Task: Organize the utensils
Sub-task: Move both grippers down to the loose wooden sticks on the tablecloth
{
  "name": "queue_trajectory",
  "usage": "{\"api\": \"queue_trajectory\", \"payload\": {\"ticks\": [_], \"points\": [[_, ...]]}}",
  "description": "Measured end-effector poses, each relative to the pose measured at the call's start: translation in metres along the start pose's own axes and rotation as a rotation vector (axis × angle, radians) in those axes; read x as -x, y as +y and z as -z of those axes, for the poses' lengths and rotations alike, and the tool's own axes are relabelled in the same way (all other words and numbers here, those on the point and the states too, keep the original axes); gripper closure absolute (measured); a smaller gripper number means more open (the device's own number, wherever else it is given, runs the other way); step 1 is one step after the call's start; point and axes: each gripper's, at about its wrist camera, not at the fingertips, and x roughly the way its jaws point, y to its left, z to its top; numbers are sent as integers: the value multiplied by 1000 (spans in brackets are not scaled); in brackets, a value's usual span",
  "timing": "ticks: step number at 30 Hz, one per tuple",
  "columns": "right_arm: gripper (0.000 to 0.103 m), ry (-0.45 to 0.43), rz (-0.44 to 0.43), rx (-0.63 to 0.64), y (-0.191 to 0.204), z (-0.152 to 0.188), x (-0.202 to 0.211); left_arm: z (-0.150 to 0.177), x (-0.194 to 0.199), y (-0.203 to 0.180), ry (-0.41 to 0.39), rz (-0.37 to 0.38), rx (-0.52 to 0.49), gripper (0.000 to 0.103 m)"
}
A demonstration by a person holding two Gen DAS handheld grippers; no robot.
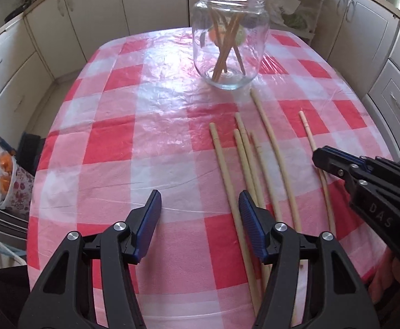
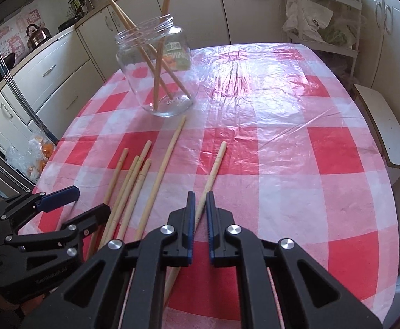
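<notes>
Roughly halfway, judging by counts: approx 4 chopsticks already stand in the glass jar (image 2: pixel 158 74), six more chopsticks (image 1: pixel 244 170) lie loose on the desk (image 2: pixel 282 164) just on the near side of the jar, fanned w/ tips toward it. Right tongs (image 2: pixel 198 205) are pinched narrow on the lone chopstick (image 2: pixel 213 170) farthest from the group, still flat on the cloth. Left tongs (image 1: pixel 200 213) gape half wide, nothing between them, beside the outermost stick of the cluster. Desk wears a red-white check plastic cloth, wrinkled, glossy. Behind the jar: cream kitchen cabinets (image 1: pixel 95 8); kettle (image 2: pixel 36 34) on the counter.
</notes>
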Motion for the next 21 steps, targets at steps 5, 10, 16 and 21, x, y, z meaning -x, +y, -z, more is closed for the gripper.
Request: {"api": "queue_trajectory", "payload": {"ticks": [5,10,16,21], "points": [[94,-2,-19,0,-2,-1,-2,-8,-4,-4,-3,13,-16,66],[98,3,-61,-2,-4,-3,0,-19,-8,-11,25,77,-46,98],[96,36,-31,36,5,-11,-5,-25,-12,-2,78,103,-30,97],[89,57,20,125,19,-12,-11,-31,-16,-7,82,85,-63,95]]}}
